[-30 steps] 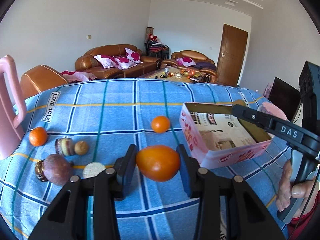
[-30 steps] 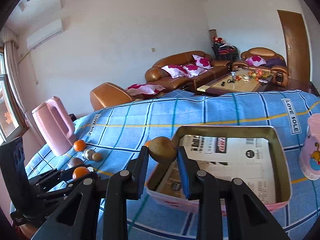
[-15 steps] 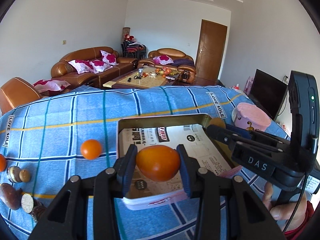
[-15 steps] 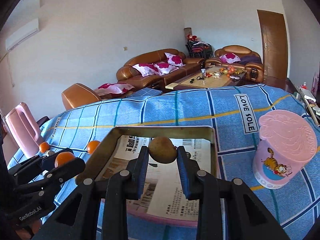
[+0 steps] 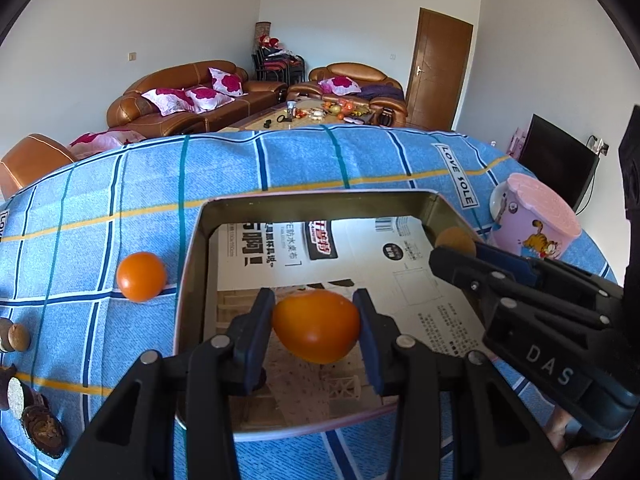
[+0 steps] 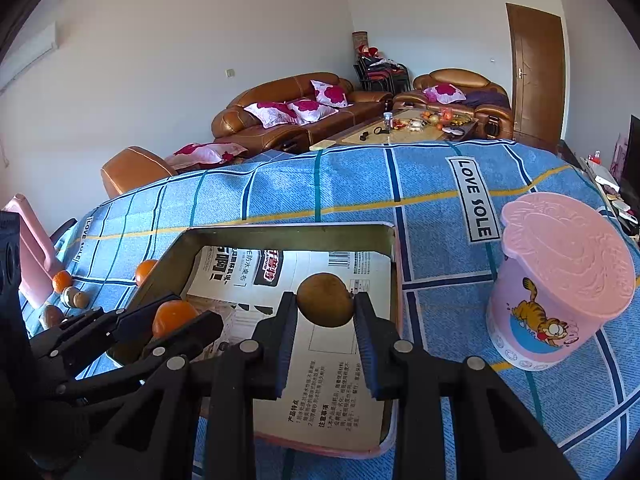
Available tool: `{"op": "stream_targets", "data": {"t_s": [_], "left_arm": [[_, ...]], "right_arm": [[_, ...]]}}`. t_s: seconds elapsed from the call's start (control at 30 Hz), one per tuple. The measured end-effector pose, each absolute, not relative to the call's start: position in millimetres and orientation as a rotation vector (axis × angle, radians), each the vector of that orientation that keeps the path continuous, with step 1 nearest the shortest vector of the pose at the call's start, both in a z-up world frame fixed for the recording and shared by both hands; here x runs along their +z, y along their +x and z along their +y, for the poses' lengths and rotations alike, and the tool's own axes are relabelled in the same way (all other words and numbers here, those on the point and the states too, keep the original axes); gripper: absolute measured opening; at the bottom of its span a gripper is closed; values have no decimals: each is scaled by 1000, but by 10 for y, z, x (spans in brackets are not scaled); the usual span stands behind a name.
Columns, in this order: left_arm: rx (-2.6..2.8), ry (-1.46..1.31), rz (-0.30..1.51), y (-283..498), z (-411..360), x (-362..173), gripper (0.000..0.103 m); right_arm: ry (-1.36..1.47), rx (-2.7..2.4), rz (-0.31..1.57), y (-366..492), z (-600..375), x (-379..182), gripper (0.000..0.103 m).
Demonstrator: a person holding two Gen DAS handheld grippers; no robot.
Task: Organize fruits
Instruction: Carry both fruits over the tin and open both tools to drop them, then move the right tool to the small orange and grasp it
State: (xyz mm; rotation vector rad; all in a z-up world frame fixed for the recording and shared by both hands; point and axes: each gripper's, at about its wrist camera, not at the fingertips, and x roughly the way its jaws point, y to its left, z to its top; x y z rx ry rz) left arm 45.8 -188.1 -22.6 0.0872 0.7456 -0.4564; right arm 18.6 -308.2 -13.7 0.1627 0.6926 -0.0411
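two claws over one tin box [image 5: 192, 280]: left claw [image 5: 316, 330] clamps one orange fruit [image 5: 316, 330], right claw [image 6: 325, 307] clamps one brown fruit [image 6: 325, 300]; one loose orange [image 5: 141, 276] at the box's nine o'clock.

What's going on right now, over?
Left gripper clamps orange fruit, right gripper clamps brown fruit. Both over paper-lined tin. Nothing blocking.

You've got an orange fruit [image 5: 316, 330], brown fruit [image 6: 325, 300], blue plaid cloth [image 5: 300, 164], pink cup [image 6: 560, 280] with orange cat print.
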Motion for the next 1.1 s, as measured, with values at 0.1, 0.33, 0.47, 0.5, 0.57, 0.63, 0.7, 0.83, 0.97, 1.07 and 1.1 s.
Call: {"op": "stream_targets", "data": {"t_s": [0.1, 0.33, 0.47, 0.5, 0.57, 0.63, 0.7, 0.83, 0.97, 1.07, 1.1], "left_arm": [[-459, 83, 746, 470, -1877, -232, 42], [-446, 71, 760, 490, -1855, -254, 43], [-430, 72, 746, 476, -1831, -230, 43], [-423, 71, 740, 466, -1821, -222, 44], [-393, 63, 728, 453, -1779, -208, 57], [-396, 49, 698, 419, -1740, -172, 64], [-377, 53, 664, 374, -1717, -136, 77], [-383, 84, 568, 228, -1715, -32, 103], [-364, 175, 486, 108, -1780, 41, 103], [-367, 182, 498, 126, -1770, 36, 103], [-366, 171, 503, 141, -1743, 37, 103]], "right_arm": [[155, -43, 707, 200, -3060, -165, 31], [163, -32, 707, 202, -3040, -189, 31], [169, -22, 710, 212, -3009, -191, 34], [172, -23, 708, 216, -3007, -187, 36], [182, -29, 698, 205, -3023, -172, 40], [198, -38, 684, 188, -3063, -153, 42], [240, -27, 669, 175, -3127, -136, 45], [356, 31, 619, 116, -3245, -99, 70], [360, 29, 569, 62, -3225, -30, 77], [363, 9, 561, 61, -3241, -31, 77], [364, 0, 563, 68, -3253, -40, 77]]}}
